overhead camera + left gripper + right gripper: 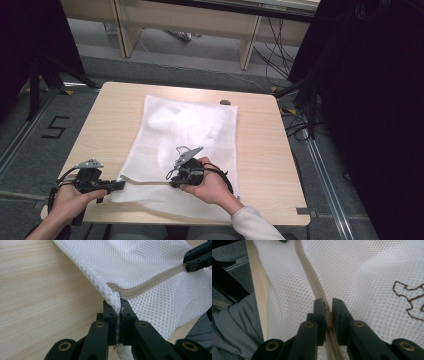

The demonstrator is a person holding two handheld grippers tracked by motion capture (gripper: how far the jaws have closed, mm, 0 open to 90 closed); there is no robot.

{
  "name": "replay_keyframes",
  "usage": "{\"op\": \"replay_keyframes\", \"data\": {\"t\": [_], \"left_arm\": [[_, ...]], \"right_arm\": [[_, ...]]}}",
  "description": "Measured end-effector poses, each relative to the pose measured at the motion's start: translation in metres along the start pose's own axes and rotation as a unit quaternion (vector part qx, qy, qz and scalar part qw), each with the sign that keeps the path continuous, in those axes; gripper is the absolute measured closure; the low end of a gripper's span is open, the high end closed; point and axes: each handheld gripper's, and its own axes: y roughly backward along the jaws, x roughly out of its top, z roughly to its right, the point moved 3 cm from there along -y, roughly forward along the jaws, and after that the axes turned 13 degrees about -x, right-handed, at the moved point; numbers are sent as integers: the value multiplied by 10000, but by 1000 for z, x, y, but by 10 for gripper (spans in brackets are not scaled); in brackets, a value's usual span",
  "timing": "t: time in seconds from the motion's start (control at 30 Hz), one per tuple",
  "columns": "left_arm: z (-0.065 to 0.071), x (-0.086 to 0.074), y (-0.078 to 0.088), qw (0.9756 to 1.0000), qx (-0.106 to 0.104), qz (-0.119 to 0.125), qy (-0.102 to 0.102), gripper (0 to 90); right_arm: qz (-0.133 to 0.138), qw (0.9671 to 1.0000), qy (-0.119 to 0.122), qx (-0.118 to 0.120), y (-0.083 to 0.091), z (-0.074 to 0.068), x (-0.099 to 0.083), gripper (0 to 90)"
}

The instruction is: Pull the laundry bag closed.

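While spread flat across the middle of the desk, white mesh laundry bag pinched at its near left corner by left gripper — jaws clamped tight on the mesh. Right gripper near the bag's near edge, further right — jaws narrow, closed on the beige zipper pull.

High view above the table — gripper views close on shared mesh bag.
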Motion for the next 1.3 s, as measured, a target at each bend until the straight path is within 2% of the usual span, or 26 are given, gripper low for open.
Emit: {"op": "replay_keyframes", "data": {"t": [0.1, 0.13, 0.23, 0.27, 0.3, 0.37, 0.4, 0.43, 0.53, 0.57, 0.7, 0.8, 0.93, 0.97, 1.03, 1.1, 1.17, 1.3], "left_arm": [[1, 0, 0, 10000, 8, -3, -7, 855], [1, 0, -1, 10000, 21, -13, -15, 855], [0, 0, 0, 10000, 39, -18, -56, 855], [0, 0, -1, 10000, 19, 40, 3, 855], [0, 0, 0, 10000, 10, -25, -4, 855], [0, 0, 0, 10000, 20, -39, -13, 856], [-2, 0, 2, 9997, 19, -198, -115, 856], [0, 0, 0, 10000, 13, -28, 1, 855], [0, 0, 0, 10000, 9, -26, 1, 855], [-1, 0, 0, 10000, 6, -27, 5, 855], [-1, 0, 0, 10000, 3, -37, 10, 856], [0, 0, 0, 10000, 12, -46, 14, 856], [-1, 0, 0, 10000, 8, -41, 14, 856], [-1, 0, 0, 10000, 18, -29, 16, 856], [-1, 0, 0, 10000, 9, -49, 26, 856], [-1, -1, 0, 10000, 12, -46, 34, 856], [-1, 0, 0, 10000, 17, -48, 29, 856], [-1, 0, 0, 10000, 16, -35, 31, 856]], "right_arm": [[-52, 9999, -93, -40, 0, -1, -1, 827], [-6, 10000, 30, -23, 1, 1, -1, 827], [-12, 10000, -35, -11, 3, 1, -3, 827], [-20, 10000, -38, -30, 5, 2, -4, 827], [-53, 9999, -133, -18, 6, 2, -5, 827], [-71, 9999, -151, -31, 7, 2, -7, 827], [-74, 9999, -131, -41, 6, 2, -7, 827], [-93, 9998, -179, -10, 6, 2, -8, 827], [-63, 9999, -159, -14, 9, 4, -7, 827], [22, 9999, -94, -27, 8, 5, -7, 827], [-24, 10000, -77, -41, 12, 9, -12, 827], [-79, 9997, -223, -39, 14, 9, -15, 827], [-42, 9999, -157, -35, 16, 11, -16, 827], [-70, 9997, -206, -97, 17, 11, -17, 827], [2, 9999, -162, -61, 16, 12, -18, 827], [-87, 9996, -259, -83, 19, 12, -21, 827], [-39, 9998, -180, -68, 19, 13, -22, 827], [-61, 9997, -221, -58, 21, 14, -24, 827]]}}
